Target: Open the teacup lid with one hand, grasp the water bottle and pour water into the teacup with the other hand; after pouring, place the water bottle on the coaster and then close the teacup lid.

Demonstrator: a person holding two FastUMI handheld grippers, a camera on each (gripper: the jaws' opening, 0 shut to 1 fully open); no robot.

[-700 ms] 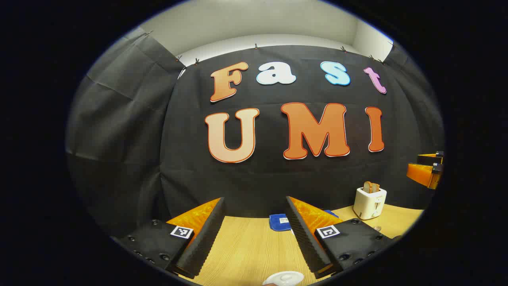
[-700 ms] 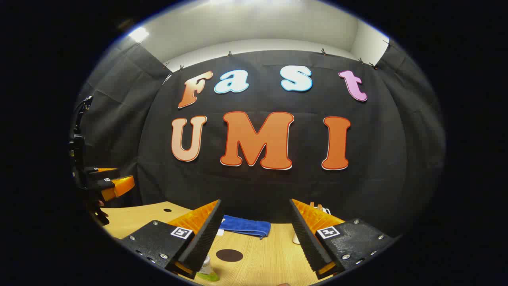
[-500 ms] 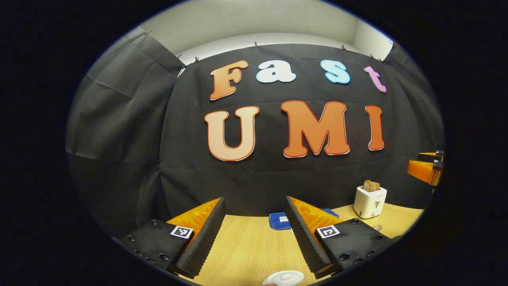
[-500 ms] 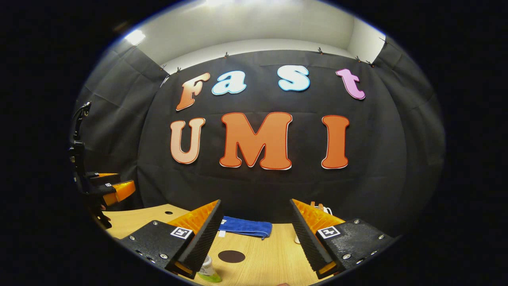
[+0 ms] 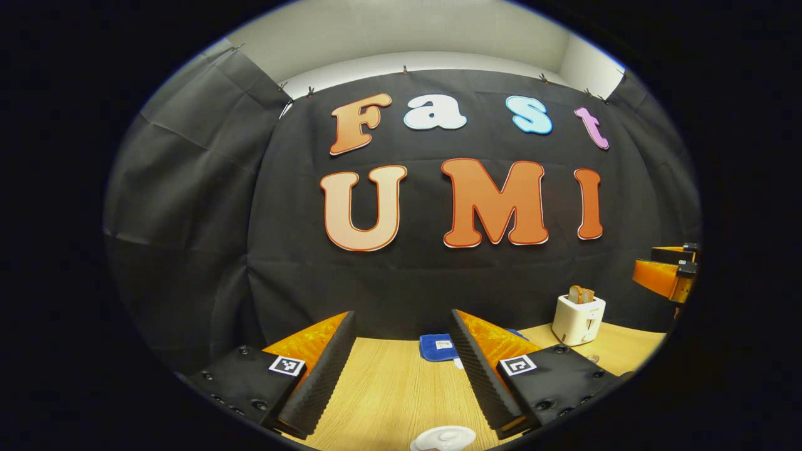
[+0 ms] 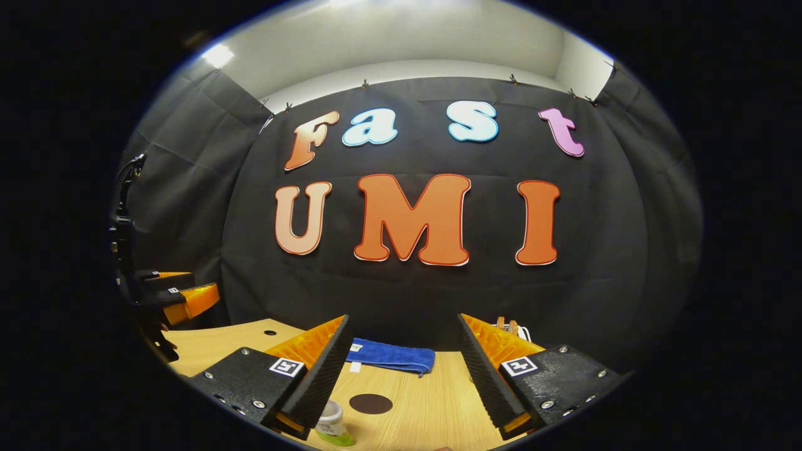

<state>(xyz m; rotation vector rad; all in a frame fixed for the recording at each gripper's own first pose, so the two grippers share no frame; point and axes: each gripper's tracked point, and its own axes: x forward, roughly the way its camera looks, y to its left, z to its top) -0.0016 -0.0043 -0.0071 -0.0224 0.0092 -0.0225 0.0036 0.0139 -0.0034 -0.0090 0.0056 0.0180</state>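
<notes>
Since a moment ago: your views barely shifted, nothing started.
Left gripper (image 5: 401,369): wide apart, empty, teacup lid (image 5: 443,438) near.
Right gripper (image 6: 404,373): wide apart, empty, water bottle (image 6: 332,426) near-left.

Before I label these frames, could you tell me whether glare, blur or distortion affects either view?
Left gripper view: sharp, evenly lit, fisheye bending the light wooden table edge. Right gripper view: a bright ceiling light glares at upper left; the round dark brown coaster stays crisp.

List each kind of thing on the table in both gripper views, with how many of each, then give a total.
Teacup lid: 1
Water bottle: 1
Coaster: 1
Blue cloth: 1
Toaster: 1
Total: 5
</notes>
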